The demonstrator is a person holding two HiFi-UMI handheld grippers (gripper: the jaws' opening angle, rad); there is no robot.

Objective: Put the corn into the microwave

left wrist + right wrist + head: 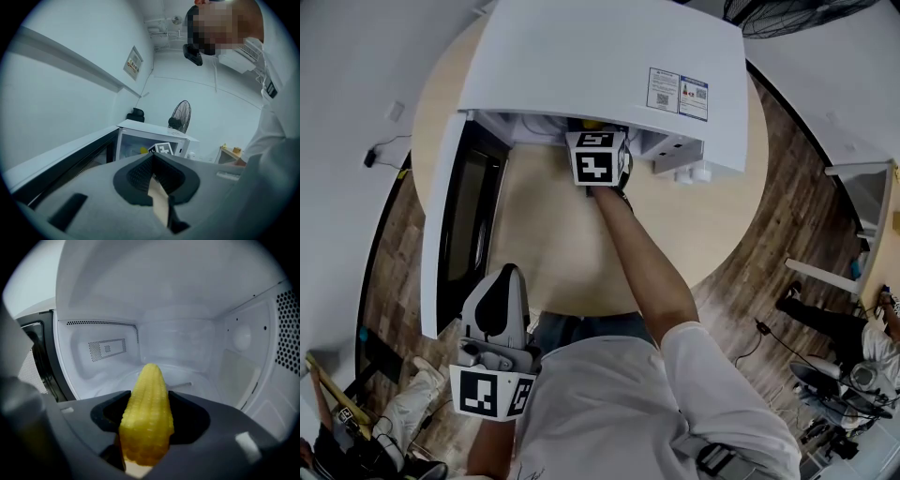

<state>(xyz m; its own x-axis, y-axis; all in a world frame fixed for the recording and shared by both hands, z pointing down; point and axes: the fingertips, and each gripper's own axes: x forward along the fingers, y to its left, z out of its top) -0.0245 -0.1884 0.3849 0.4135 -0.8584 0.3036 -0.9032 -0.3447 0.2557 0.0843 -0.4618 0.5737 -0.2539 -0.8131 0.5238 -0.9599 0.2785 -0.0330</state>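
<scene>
Left tool (153, 161) closed; right tool (149, 397) clamps corn (147, 425) inside microwave (600, 56) on round wooden table (553, 234).

On table (553, 253), microwave (600, 56) — door (455, 234) open at left.

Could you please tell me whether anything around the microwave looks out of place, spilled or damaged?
Nothing stands out. The microwave sits on the round table with its door swung open, the cavity looks clean, and the right claw holds the corn intact inside it.
</scene>
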